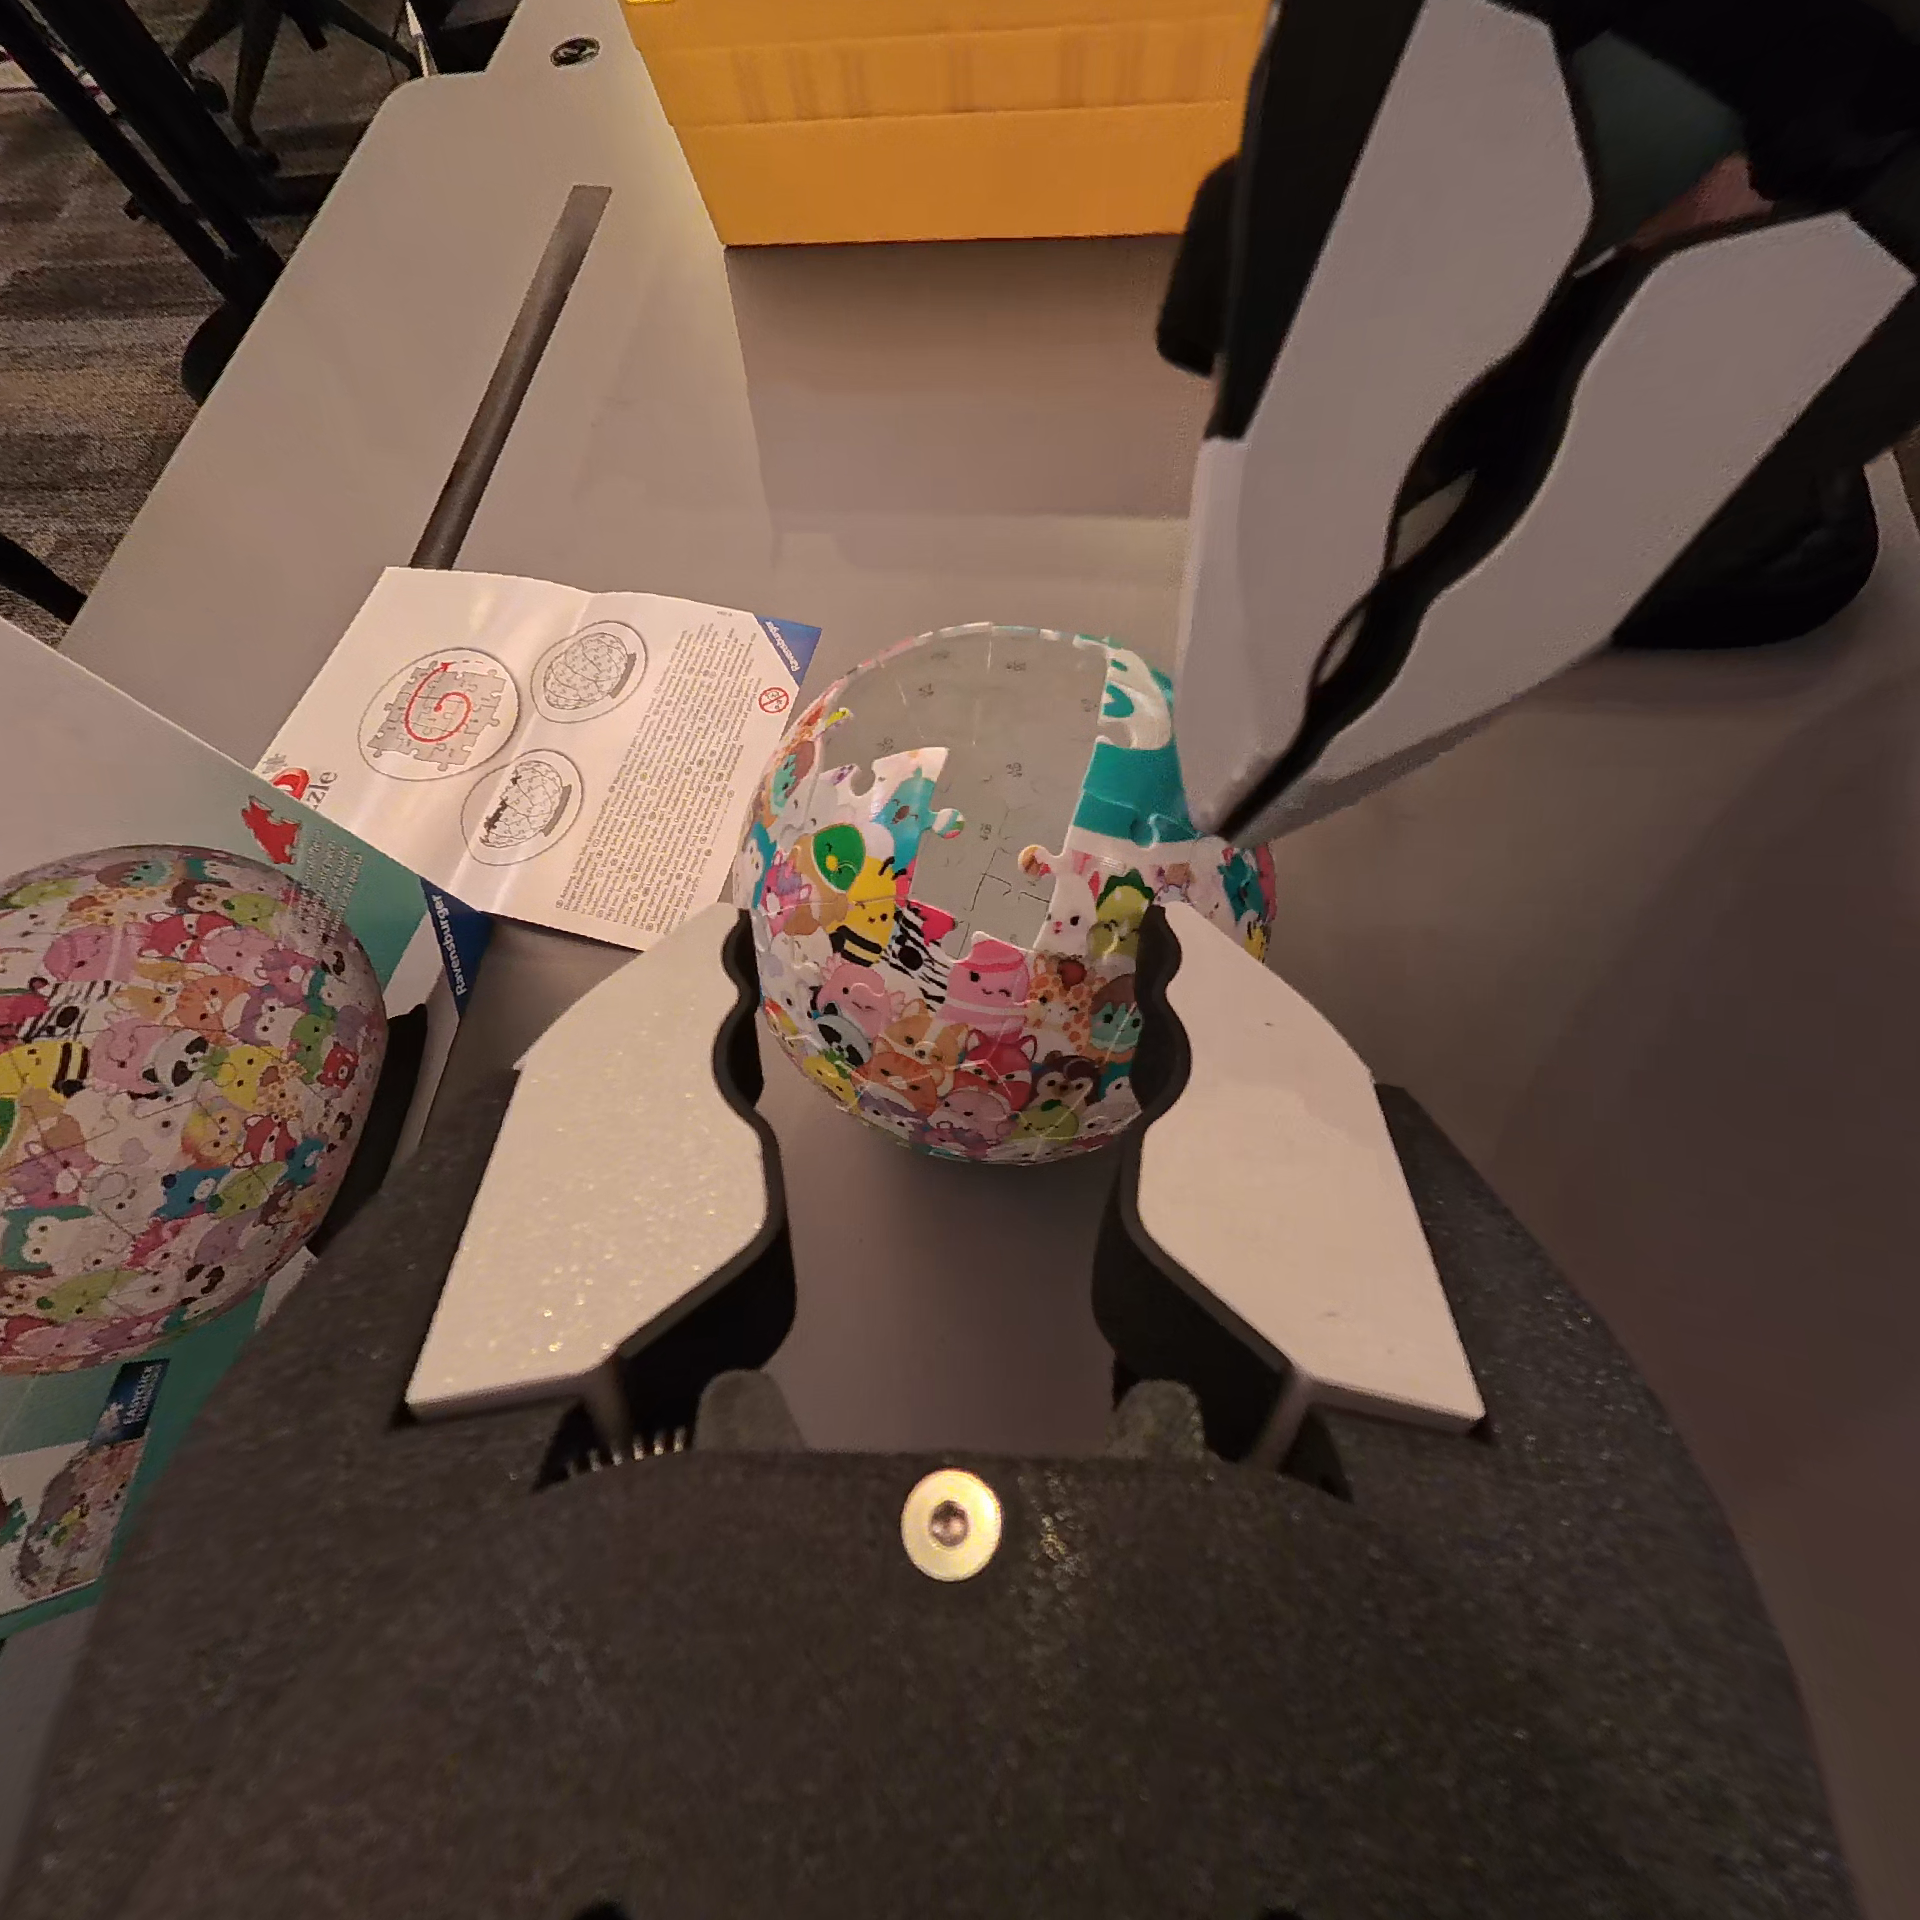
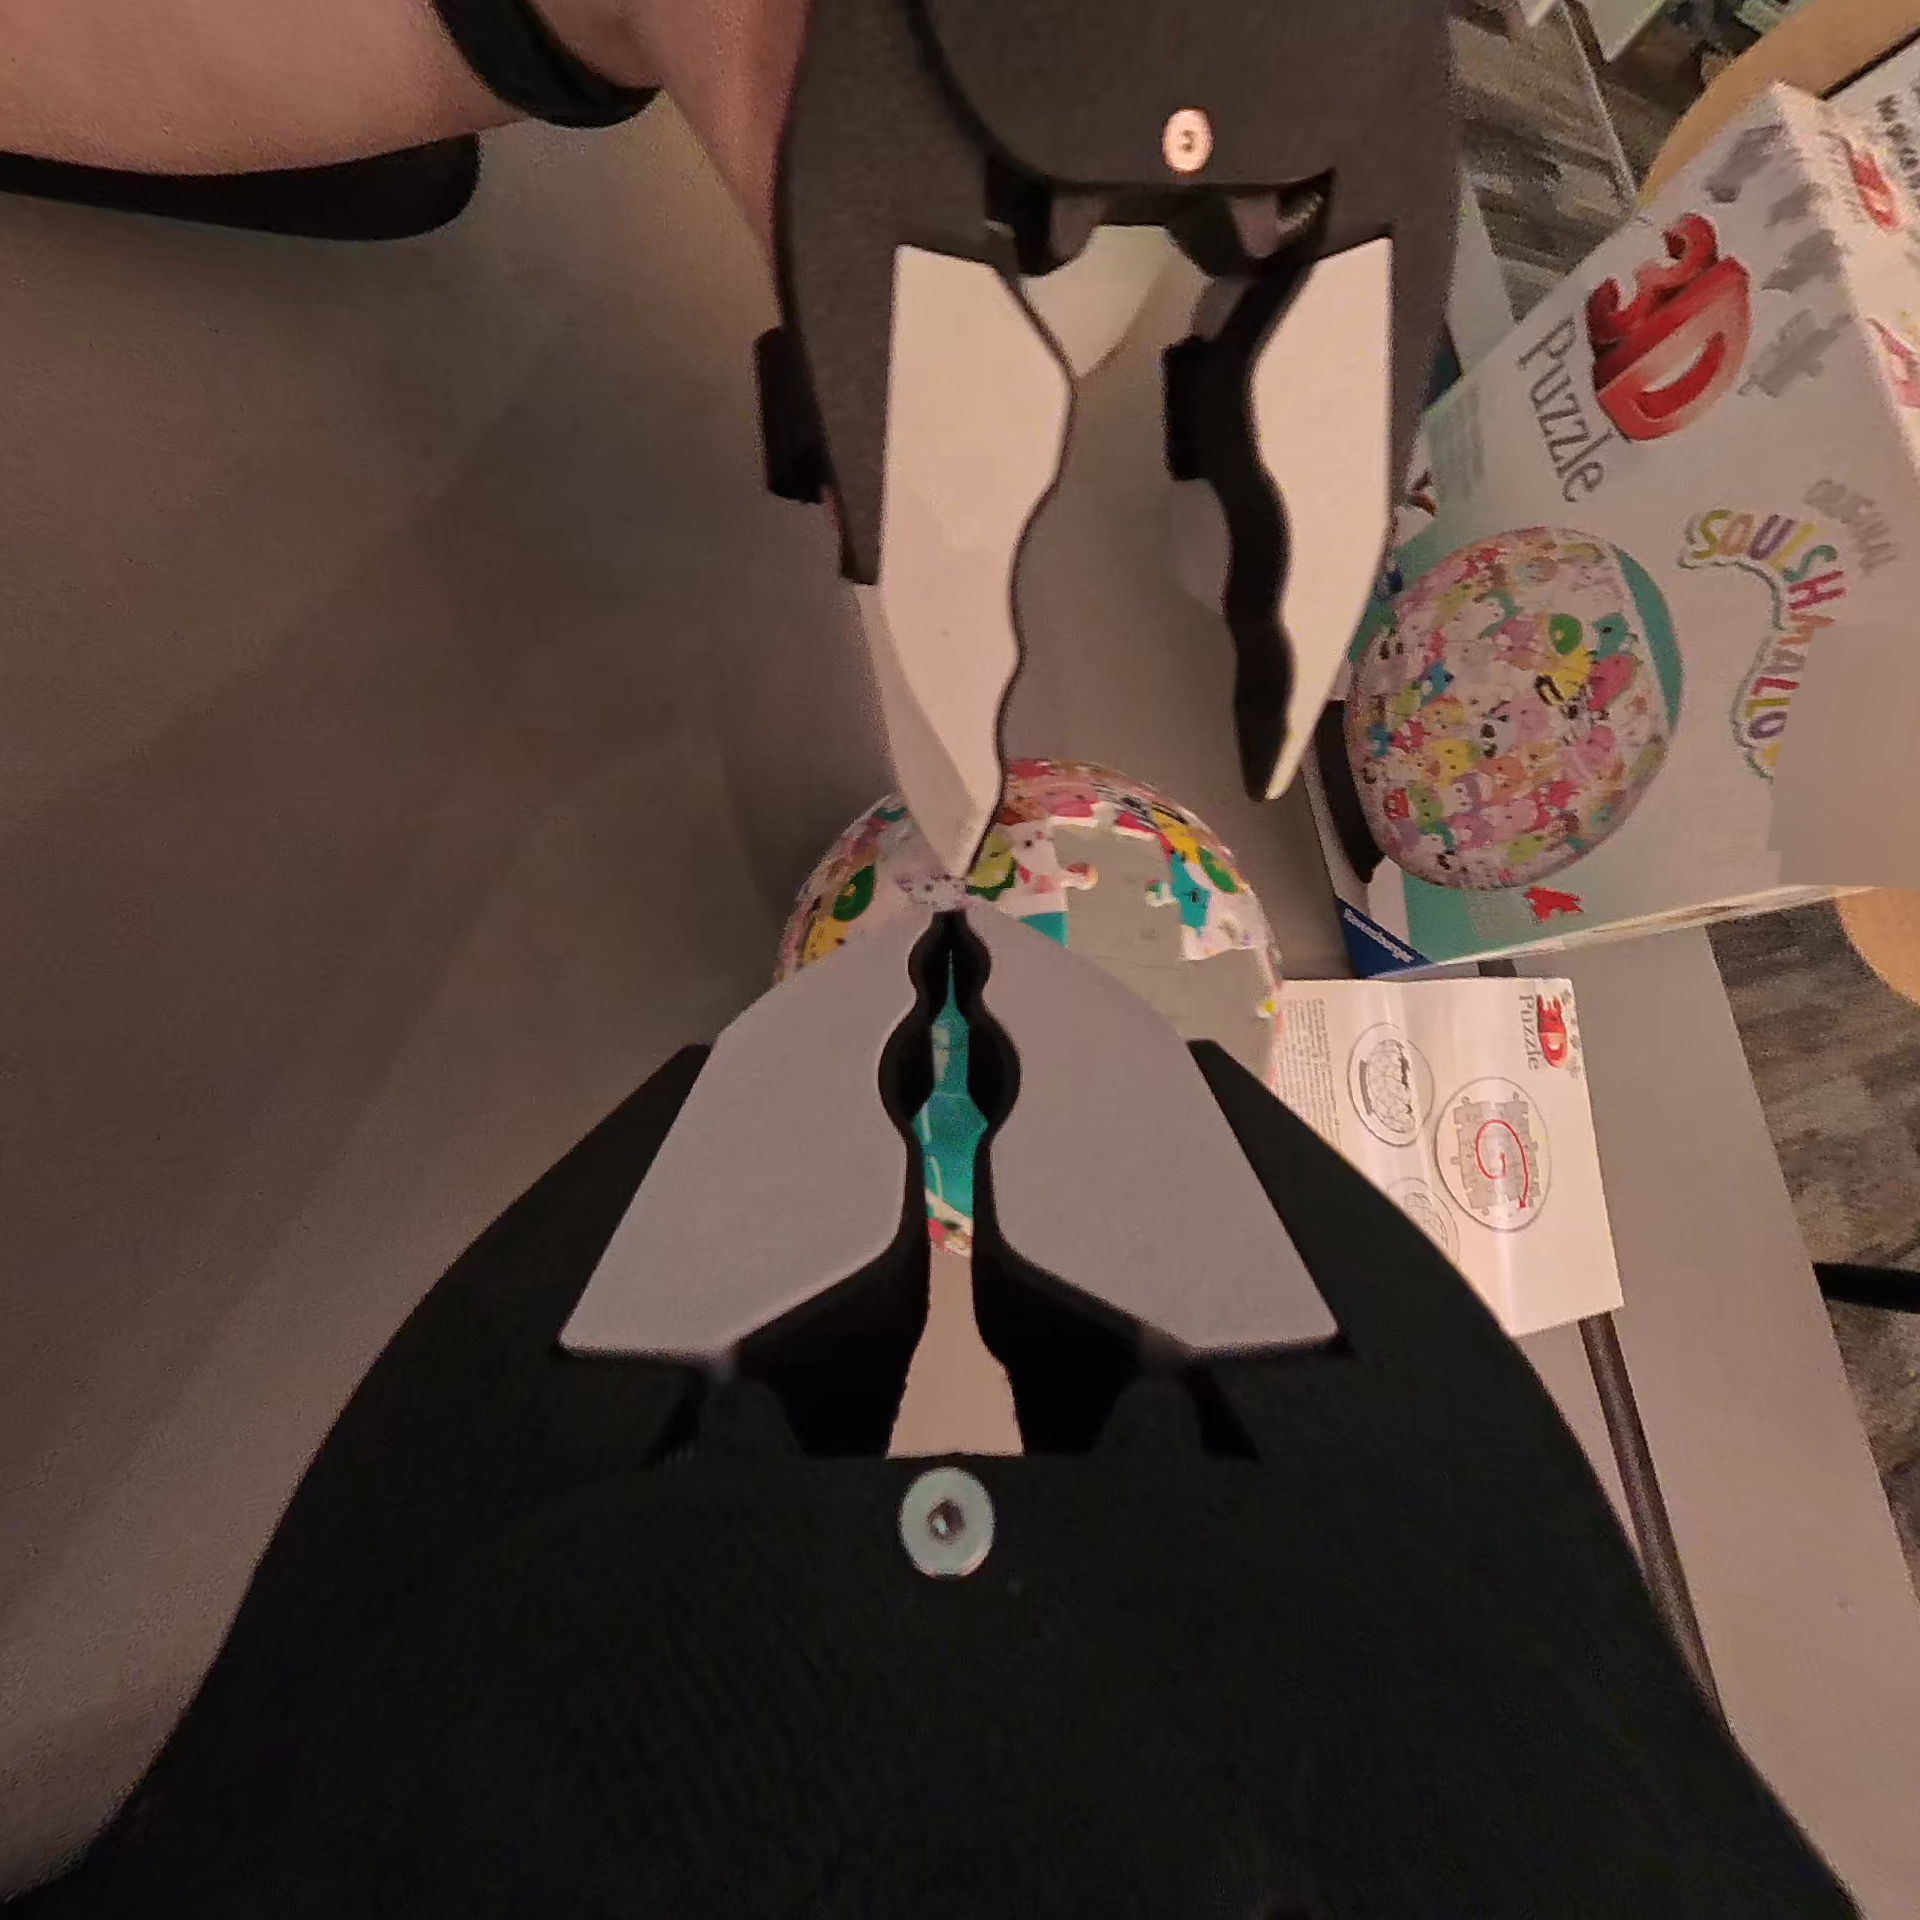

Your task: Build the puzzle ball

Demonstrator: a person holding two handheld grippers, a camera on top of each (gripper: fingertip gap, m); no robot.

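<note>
Left wrist view: puzzle ball between parted left claw.

Left hand-held gripper level and low, fingers spread wide, right hand-held gripper angled steeply down, fingertips pressed together

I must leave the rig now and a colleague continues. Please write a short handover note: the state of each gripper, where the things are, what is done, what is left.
Left gripper: open, jaws either side of the puzzle ball, which stands on the grey table.
Right gripper: shut, tip pressing on the ball's upper edge beside the teal pieces.
Instruction sheet and puzzle box lie to the ball's left.
Done: lower shell and most of the sides.
Left: the large gap on top; no loose pieces visible.
</note>
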